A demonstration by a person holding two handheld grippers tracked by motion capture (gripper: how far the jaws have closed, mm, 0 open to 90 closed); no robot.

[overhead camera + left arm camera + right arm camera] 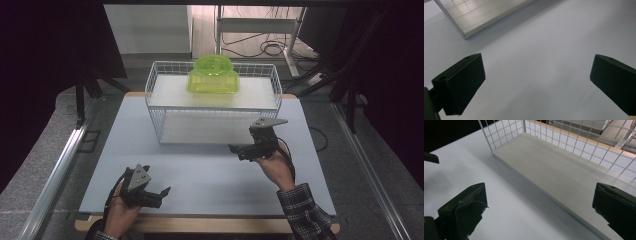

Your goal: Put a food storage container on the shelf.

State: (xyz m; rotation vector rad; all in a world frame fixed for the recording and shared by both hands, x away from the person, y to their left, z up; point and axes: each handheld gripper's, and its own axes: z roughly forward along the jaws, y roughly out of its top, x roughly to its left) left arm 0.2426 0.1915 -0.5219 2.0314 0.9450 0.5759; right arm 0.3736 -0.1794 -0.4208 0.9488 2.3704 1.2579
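Both grippers empty at the wire rack; green container not yet engaged.

The wire rack stands at the far middle of the table and serves as the reference. The green container sits on the rack's upper shelf, toward the back, upright and untouched. The right gripper hovers just in front of the rack's right front corner; its jaws stand wide apart with nothing between them, and the right gripper view looks onto the rack's bare lower shelf. The left gripper rests well in front of the rack, near the table's front edge, jaws likewise wide apart and holding nothing. Judged status: approach only. Reaching, grasping and moving the container all remain.
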